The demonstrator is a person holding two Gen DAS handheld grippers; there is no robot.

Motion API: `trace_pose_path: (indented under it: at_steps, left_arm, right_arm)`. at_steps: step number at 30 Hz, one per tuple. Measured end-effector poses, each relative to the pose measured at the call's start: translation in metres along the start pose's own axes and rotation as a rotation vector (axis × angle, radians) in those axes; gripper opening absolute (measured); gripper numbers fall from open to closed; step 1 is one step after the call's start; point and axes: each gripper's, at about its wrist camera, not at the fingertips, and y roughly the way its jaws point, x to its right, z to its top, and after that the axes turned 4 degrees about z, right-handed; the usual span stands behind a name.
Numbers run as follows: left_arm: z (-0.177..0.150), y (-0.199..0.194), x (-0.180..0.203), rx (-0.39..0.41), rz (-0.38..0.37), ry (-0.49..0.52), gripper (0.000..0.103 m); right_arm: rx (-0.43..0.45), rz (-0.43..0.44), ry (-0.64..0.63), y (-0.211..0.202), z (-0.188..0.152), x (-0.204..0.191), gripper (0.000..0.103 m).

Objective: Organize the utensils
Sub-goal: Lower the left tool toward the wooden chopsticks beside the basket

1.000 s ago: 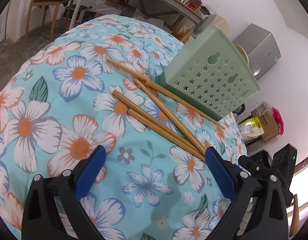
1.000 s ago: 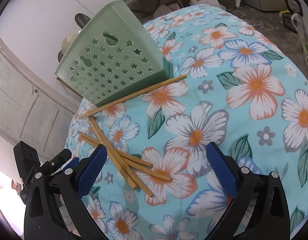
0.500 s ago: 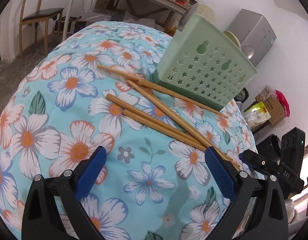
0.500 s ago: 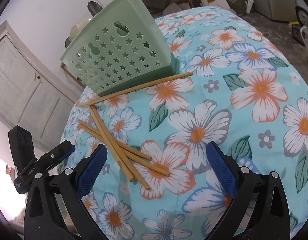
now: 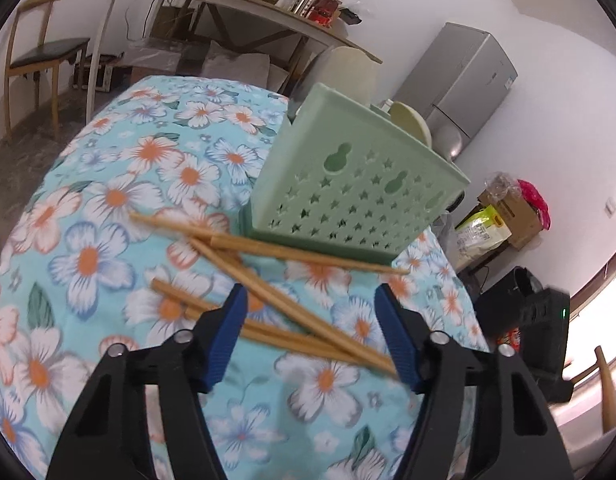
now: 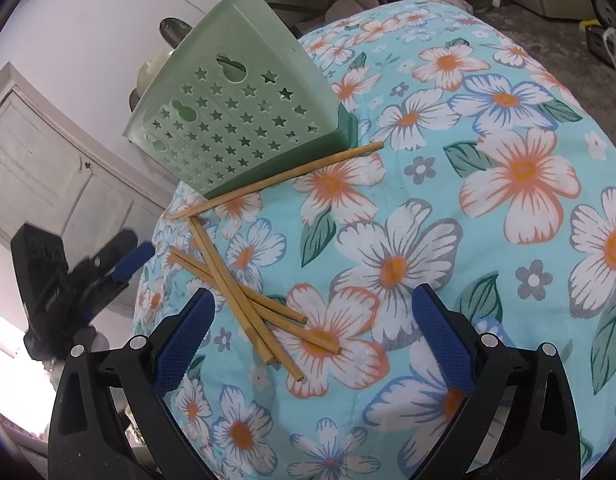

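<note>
Four wooden chopsticks (image 6: 244, 292) lay loose on the floral cloth (image 6: 447, 208) over the surface, none of them yet in the green star-punched holder (image 6: 236, 120). One chopstick (image 6: 276, 178) rested along the foot of the holder, touching or nearly touching its base; the other three crossed one another in a small heap nearer the cameras. The holder stood upright at the far side of the surface, and something like a spoon bowl (image 6: 172, 31) showed above its rim, so it may already have held a utensil or two; its inside could not be seen.

The left claw (image 5: 311, 332) had its blue pads apart and straddled the heap, with sticks running between the pads but not pinched. The right claw (image 6: 311, 328) also stood wide apart, low over the near ends of the same heap, gripping nothing.

By my judgement the sorting of the chopsticks had barely started: all four remained to be gathered, lifted and dropped upright into the holder, and the first grasp looked about to be made
</note>
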Motion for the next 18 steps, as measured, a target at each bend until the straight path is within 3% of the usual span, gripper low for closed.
trace_pose_path:
  at_steps: [7, 11, 18]
  left_arm:
    - [0.017, 0.035, -0.023, -0.139, 0.042, -0.172, 0.036]
    - [0.018, 0.042, -0.034, -0.170, 0.064, -0.228, 0.034]
    - [0.018, 0.042, -0.035, -0.164, 0.077, -0.232, 0.034]
  right_arm:
    - [0.001, -0.017, -0.026, 0.000, -0.002, -0.003, 0.095]
    - [0.010, -0.016, -0.032, 0.001, -0.003, -0.005, 0.095]
    - [0.025, -0.032, -0.039, 0.005, -0.002, -0.007, 0.095]
